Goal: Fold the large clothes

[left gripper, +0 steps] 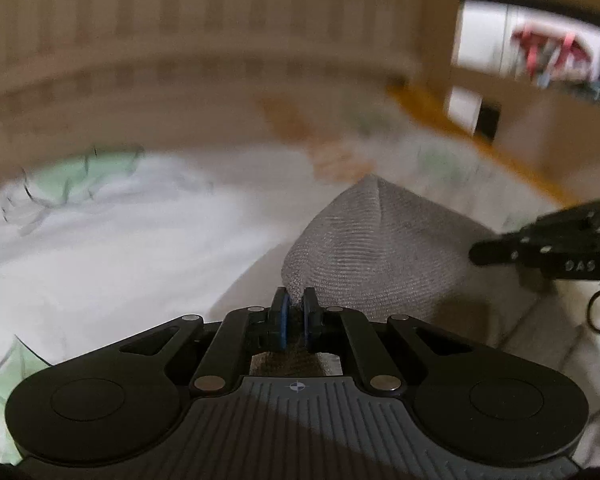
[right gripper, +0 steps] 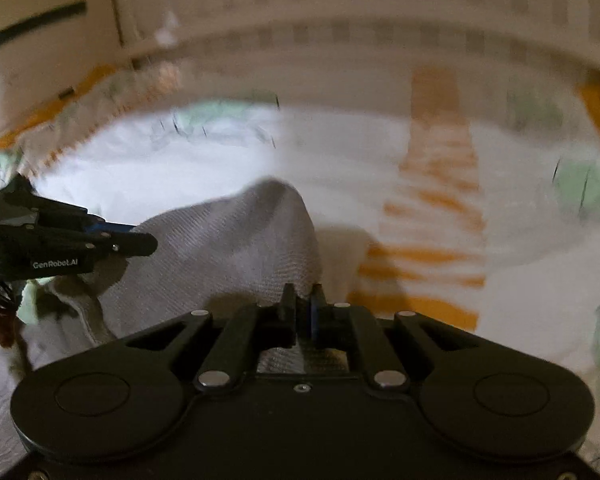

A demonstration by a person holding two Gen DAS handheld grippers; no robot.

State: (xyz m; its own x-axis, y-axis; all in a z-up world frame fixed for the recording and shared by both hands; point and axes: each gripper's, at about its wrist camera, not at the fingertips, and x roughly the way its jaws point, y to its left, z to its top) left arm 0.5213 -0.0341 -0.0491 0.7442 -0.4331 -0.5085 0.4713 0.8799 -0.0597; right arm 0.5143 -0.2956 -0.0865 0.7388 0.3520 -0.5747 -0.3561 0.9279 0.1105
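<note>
The left claw (left gripper: 295,312) is clamped on the near edge of the grey garment (left gripper: 380,248), and the right claw (right gripper: 303,312) is pinched on another part of that edge, so the garment tents up between them over the bed sheet (left gripper: 120,240). Each bite looks shallow, right at the garment's edge. A quick lift or uneven pull could let the knit slip free and drop back crumpled onto the sheet.
</note>
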